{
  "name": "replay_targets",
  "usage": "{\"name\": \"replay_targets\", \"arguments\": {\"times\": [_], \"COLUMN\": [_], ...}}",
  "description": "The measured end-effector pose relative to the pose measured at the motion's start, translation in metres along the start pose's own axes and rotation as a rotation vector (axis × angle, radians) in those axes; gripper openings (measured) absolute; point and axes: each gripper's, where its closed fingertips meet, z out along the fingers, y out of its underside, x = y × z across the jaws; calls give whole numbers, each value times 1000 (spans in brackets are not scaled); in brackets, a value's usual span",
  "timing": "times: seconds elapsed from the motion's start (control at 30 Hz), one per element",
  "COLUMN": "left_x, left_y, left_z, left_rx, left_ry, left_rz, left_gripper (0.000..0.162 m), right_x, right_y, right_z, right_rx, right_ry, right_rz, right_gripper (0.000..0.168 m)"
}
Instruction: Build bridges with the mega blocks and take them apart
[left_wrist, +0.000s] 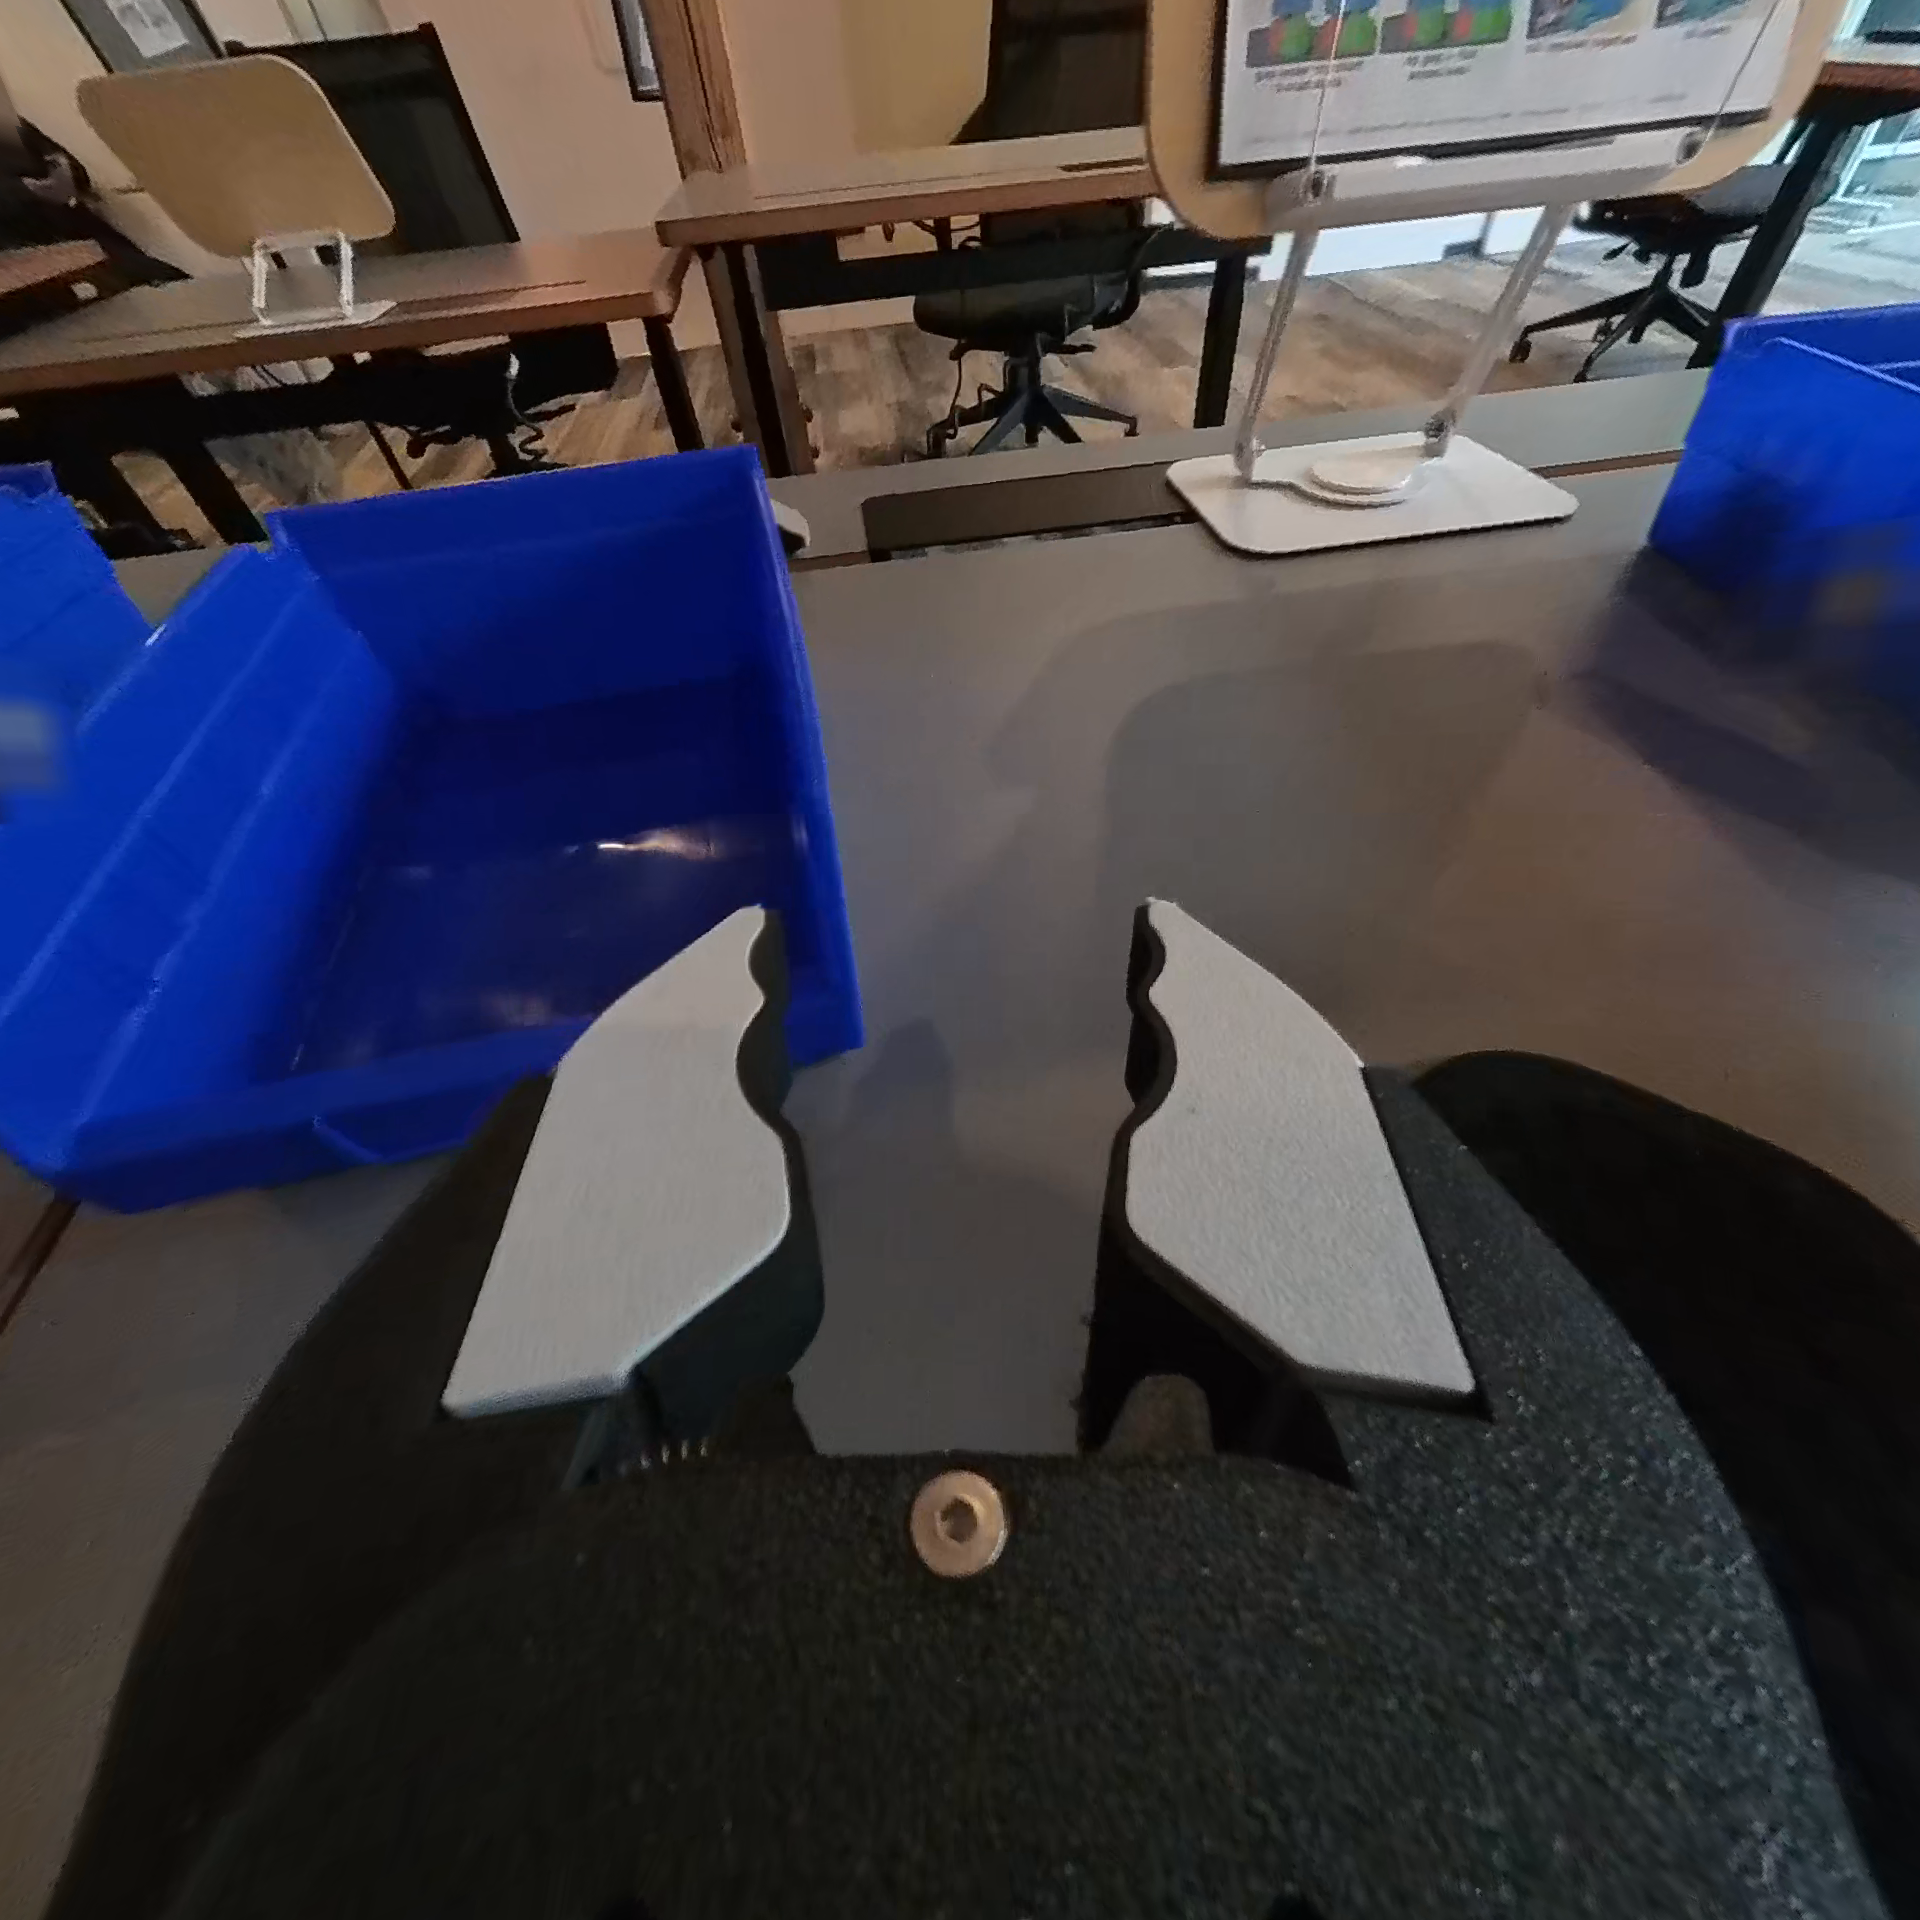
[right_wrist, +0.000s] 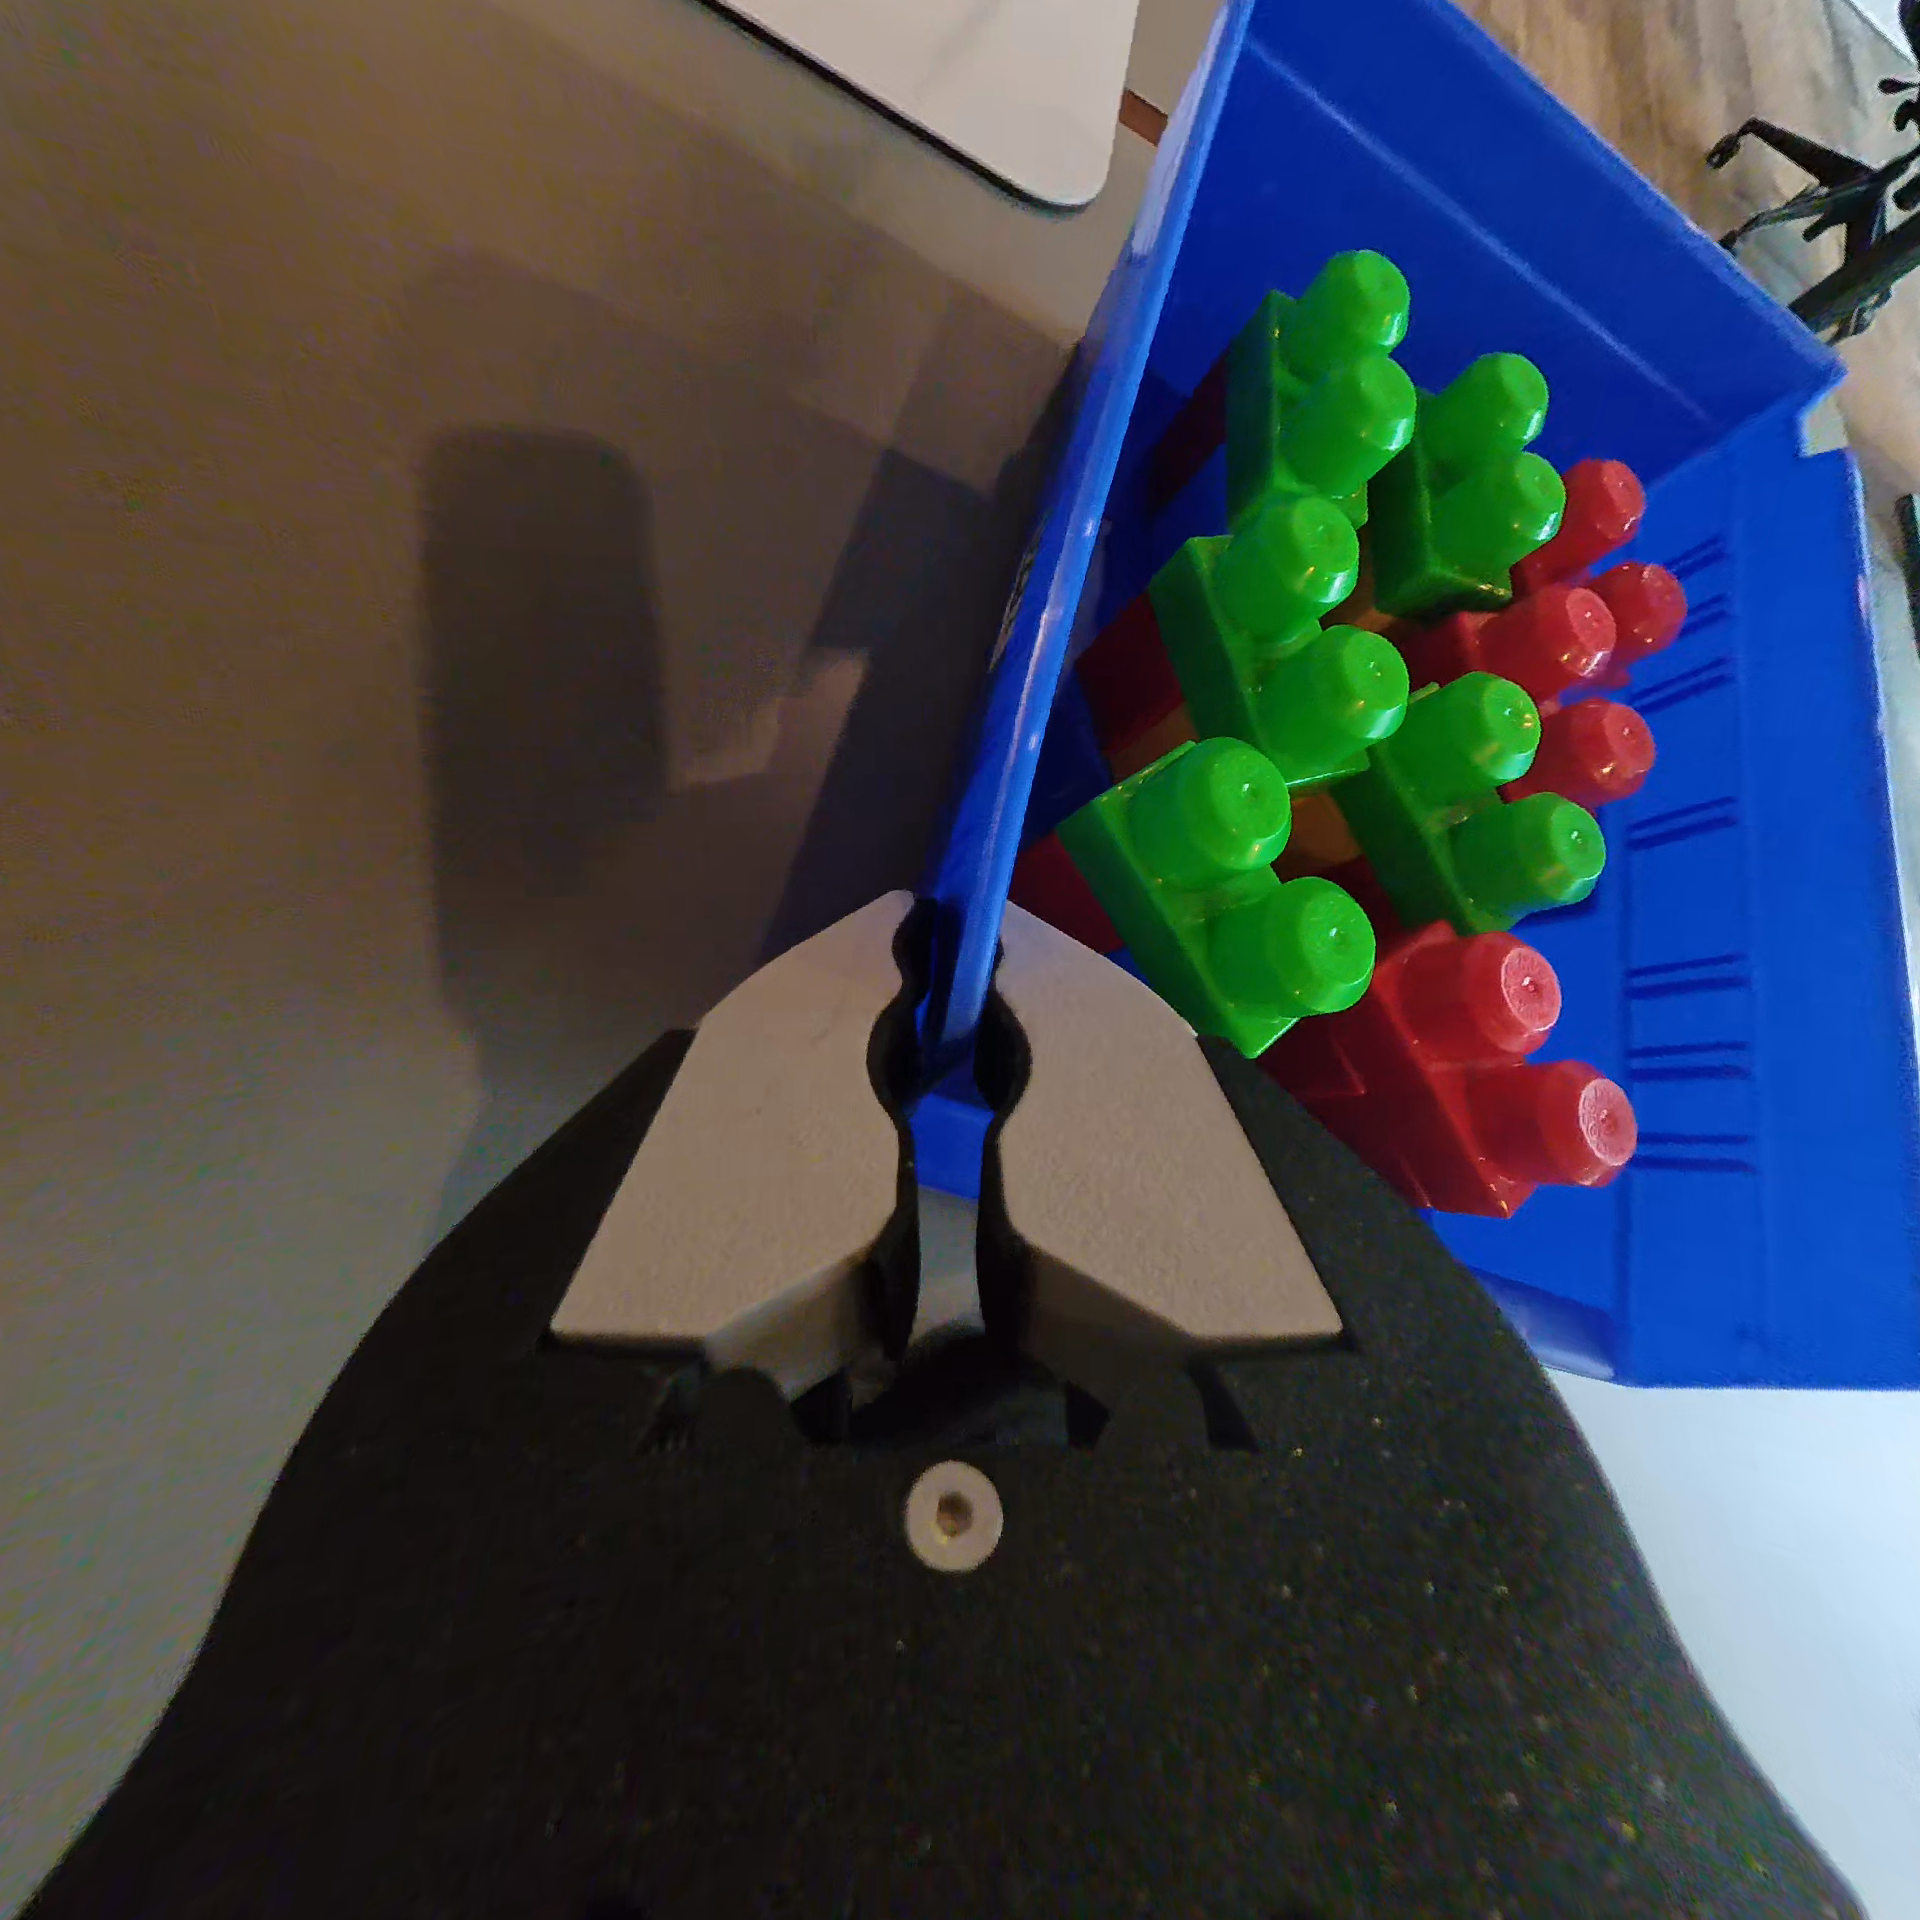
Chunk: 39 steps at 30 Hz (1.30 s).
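Grey desk (left_wrist: 1195, 727), office chairs behind; left gripper (left_wrist: 951, 997) apart, right gripper (right_wrist: 951, 997) clamping blue bin (right_wrist: 1714, 935) wall.

Mega blocks: stored, unassembled.
Green blocks (right_wrist: 1278, 644) piled studs-up over red blocks (right_wrist: 1475, 1081) inside the blue bin (right_wrist: 1766, 935).

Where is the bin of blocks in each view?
Left wrist view: probably the blue bin at the right edge, far across the table; its contents are hidden, so the match is uncertain.
Right wrist view: upper right, holding green blocks and red blocks; the right hand-held gripper is shut on its near wall.
Shared landmark: the white stand base.
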Motion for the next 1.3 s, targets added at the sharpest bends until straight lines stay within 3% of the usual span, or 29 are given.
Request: {"name": "replay_targets", "arguments": {"times": [0.47, 1.3], "left_x": [-15, -23], "left_y": [6, 8], "left_z": [-19, -24], "left_rx": [8, -7], "left_ry": [-29, -45], "left_rz": [-5, 11], "left_gripper": [63, 63], "right_x": [-47, -80], "right_y": [-24, -47], "right_z": [-2, 2], "right_rx": [40, 59], "right_ry": [-48, -66], "right_rz": [-42, -73], "right_gripper": [5, 8]}}
